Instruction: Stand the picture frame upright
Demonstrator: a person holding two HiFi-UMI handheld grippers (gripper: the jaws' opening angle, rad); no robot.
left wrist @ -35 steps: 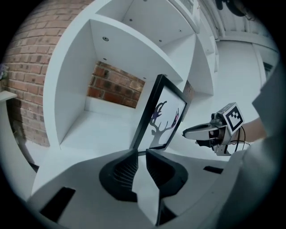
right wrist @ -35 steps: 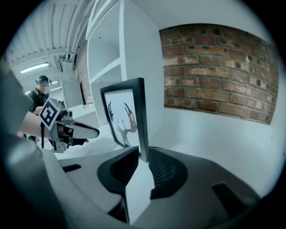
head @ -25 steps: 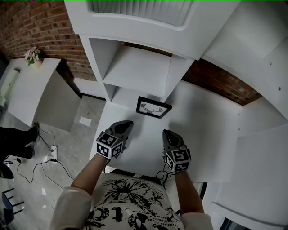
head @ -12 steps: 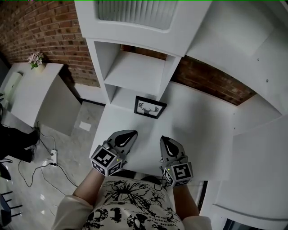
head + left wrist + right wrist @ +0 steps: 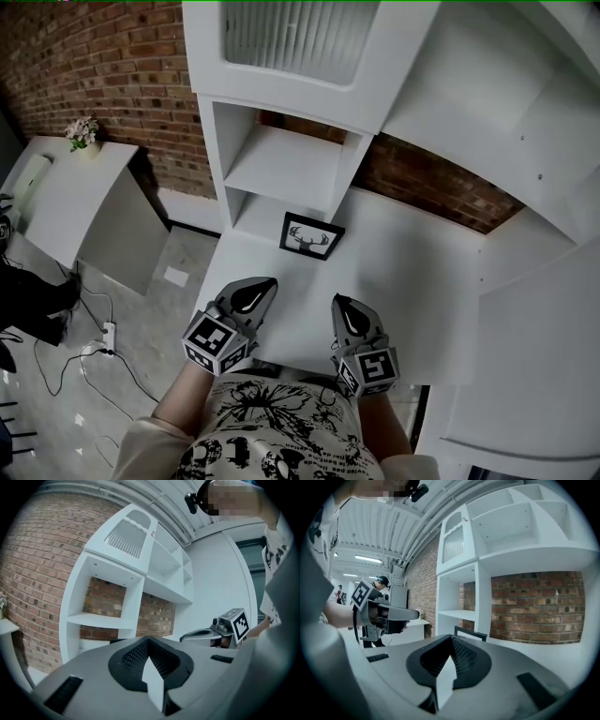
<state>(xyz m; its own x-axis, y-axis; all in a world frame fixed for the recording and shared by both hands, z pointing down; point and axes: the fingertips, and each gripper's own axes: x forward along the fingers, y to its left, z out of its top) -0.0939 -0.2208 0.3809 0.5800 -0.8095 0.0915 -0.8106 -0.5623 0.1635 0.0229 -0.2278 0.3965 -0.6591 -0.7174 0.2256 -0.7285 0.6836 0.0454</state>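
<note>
A black picture frame (image 5: 311, 236) with an antler print stands on the white table (image 5: 412, 281), tilted back, just in front of the shelf unit's lowest bay. Its top edge also shows in the right gripper view (image 5: 469, 633). My left gripper (image 5: 262, 283) hovers over the table's near edge, shut and empty. My right gripper (image 5: 342, 304) is beside it, also shut with nothing held. Both are well short of the frame. In the left gripper view the jaws (image 5: 149, 641) meet, and so do the jaws (image 5: 451, 639) in the right gripper view.
A tall white shelf unit (image 5: 291, 164) rises behind the frame against a brick wall (image 5: 112, 66). A low white cabinet (image 5: 66, 202) with a small flower pot (image 5: 82, 131) stands at left. Cables (image 5: 89, 342) lie on the floor below.
Both grippers have drawn back toward my body and the table's near edge. The frame has stayed where it was.
</note>
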